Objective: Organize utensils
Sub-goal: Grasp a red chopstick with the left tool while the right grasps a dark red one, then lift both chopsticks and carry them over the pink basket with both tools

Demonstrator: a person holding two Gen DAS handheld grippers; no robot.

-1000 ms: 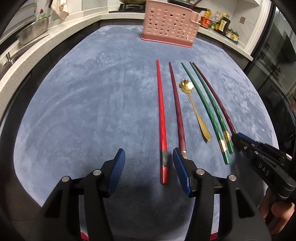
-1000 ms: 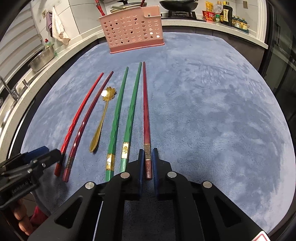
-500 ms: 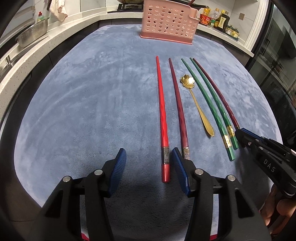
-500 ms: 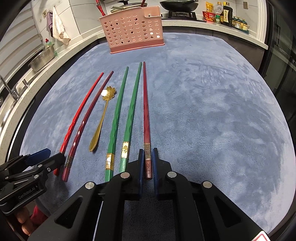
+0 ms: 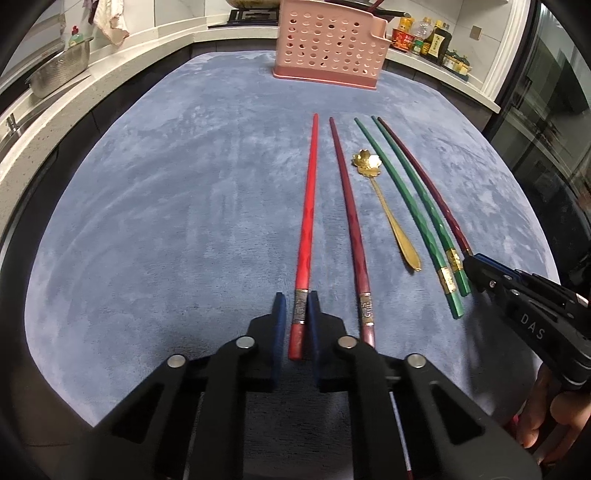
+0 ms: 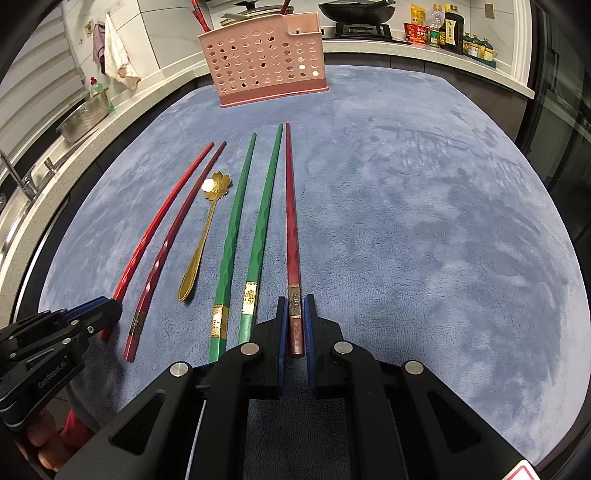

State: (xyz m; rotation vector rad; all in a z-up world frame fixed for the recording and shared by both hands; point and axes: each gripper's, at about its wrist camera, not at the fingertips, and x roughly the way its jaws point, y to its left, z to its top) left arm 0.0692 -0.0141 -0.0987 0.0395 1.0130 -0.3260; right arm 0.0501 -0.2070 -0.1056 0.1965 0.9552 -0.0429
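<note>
Several chopsticks and a gold flower spoon (image 5: 384,206) lie in a row on the blue mat. My left gripper (image 5: 296,306) is shut on the near end of the bright red chopstick (image 5: 308,206), which lies on the mat. A dark red chopstick (image 5: 349,218) lies just right of it. My right gripper (image 6: 295,308) is shut on the near end of the other dark red chopstick (image 6: 291,229), at the right end of the row. Two green chopsticks (image 6: 245,236) lie beside it. The pink perforated utensil holder (image 6: 264,57) stands at the far edge of the mat.
The blue mat (image 6: 424,221) covers the table. A kitchen counter with a metal colander (image 5: 59,70), a hanging cloth and sauce bottles (image 5: 428,38) runs behind the mat. A wok (image 6: 356,11) sits on the stove behind the holder.
My left gripper has moved left and closed on the bright red chopstick's near end; it was open before. My right gripper has stayed shut on the dark red chopstick.
</note>
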